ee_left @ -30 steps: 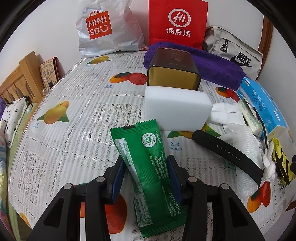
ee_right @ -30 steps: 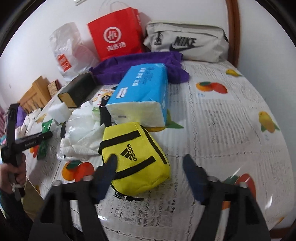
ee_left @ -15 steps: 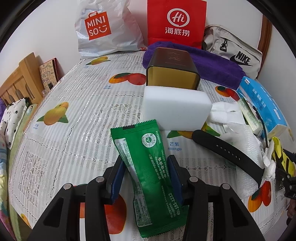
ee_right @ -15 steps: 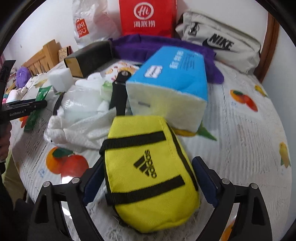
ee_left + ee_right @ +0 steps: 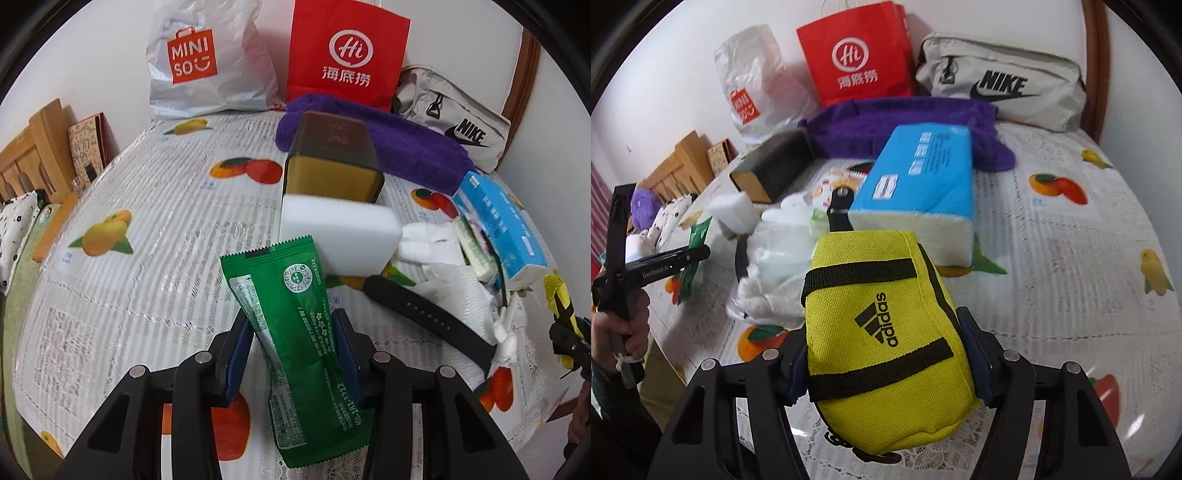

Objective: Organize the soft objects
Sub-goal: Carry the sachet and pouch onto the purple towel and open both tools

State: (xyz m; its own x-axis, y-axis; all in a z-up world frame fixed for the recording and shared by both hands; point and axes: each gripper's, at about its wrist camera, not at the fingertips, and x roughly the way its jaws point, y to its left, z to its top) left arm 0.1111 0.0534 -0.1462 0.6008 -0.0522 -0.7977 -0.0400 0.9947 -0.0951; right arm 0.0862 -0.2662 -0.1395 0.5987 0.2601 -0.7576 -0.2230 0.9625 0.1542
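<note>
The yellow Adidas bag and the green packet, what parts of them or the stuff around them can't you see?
- Yellow Adidas bag, right wrist view: its underside and zipper end are hidden by its own body and the right tool.
- Green packet, left wrist view: the small print is too tiny to read.
- White sponge block, left wrist view: its lower corner sits behind the packet.
- Black strap, left wrist view: its far end disappears under white cloth.

Green sachet [image 5: 295,332]: flat sealed pack with serrated top edge, tilted up off the counter, clamped at mid-length. Yellow Adidas pouch [image 5: 886,332]: padded fabric, black straps and logo, raised off the surface, squeezed at both sides; blue tissue pack [image 5: 919,184] lies at its 12 o'clock.
</note>
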